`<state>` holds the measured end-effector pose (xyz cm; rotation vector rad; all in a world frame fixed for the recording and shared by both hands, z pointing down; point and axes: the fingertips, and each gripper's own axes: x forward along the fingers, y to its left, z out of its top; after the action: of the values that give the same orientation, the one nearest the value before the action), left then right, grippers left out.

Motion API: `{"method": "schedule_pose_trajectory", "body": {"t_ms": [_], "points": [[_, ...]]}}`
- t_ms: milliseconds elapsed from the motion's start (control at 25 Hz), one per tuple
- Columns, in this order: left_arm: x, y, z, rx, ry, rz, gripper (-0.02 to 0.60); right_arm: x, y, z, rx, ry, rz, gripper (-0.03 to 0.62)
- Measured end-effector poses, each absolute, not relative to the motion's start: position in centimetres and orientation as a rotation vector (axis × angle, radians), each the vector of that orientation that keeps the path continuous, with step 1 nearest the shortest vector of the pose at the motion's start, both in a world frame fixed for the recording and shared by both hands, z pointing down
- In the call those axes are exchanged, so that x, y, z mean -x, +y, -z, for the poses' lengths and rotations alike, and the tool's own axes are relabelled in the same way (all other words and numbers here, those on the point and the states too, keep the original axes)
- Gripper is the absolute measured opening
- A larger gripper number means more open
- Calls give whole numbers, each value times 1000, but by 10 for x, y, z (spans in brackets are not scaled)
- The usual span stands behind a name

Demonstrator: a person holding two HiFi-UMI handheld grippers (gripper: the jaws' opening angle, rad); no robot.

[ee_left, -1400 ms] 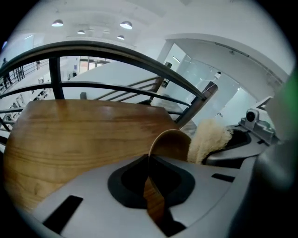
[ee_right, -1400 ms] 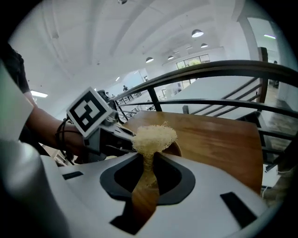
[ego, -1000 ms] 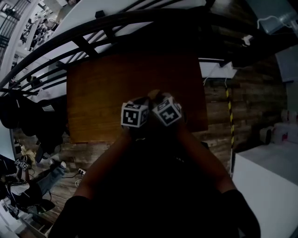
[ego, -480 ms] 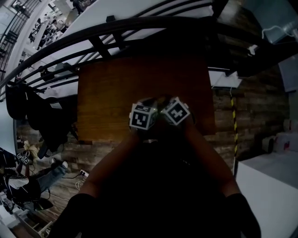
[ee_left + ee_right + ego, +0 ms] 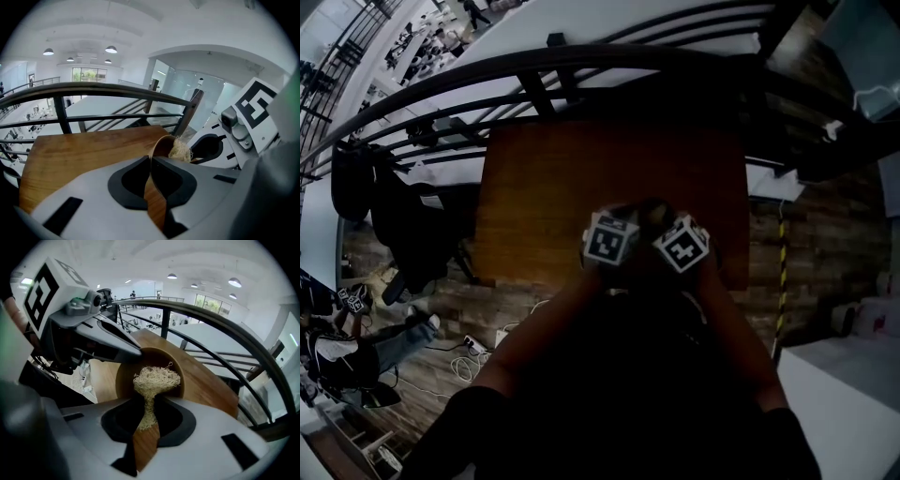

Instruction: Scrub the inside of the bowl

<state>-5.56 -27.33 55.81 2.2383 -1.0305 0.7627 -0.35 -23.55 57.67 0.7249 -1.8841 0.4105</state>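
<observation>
Two tongs sit close together over the counter. Left tongs are pressed together on the rim of the wooden bowl, just beyond their tips. Right tongs pinch a straw-coloured fibre scrubber, whose tuft lies inside the bowl, directly ahead of their tips.

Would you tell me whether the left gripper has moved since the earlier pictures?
Cannot tell: the head view itself shifted, and the left gripper stays near the table's front edge.

One bowl, one scrubber, one table, two tools.
</observation>
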Motion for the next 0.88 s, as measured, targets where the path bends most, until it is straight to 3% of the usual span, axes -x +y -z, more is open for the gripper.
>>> {"method": "schedule_pose_trajectory", "body": {"t_ms": [440,880], "points": [[36,-276,-546,-2253,-920,-693,14,18,-267,-562,-802,-1933,-237,72],[65,-288,-544,-2229,-1005,-658,14,60,-251,-578,-590,-1958,-300,71]]}}
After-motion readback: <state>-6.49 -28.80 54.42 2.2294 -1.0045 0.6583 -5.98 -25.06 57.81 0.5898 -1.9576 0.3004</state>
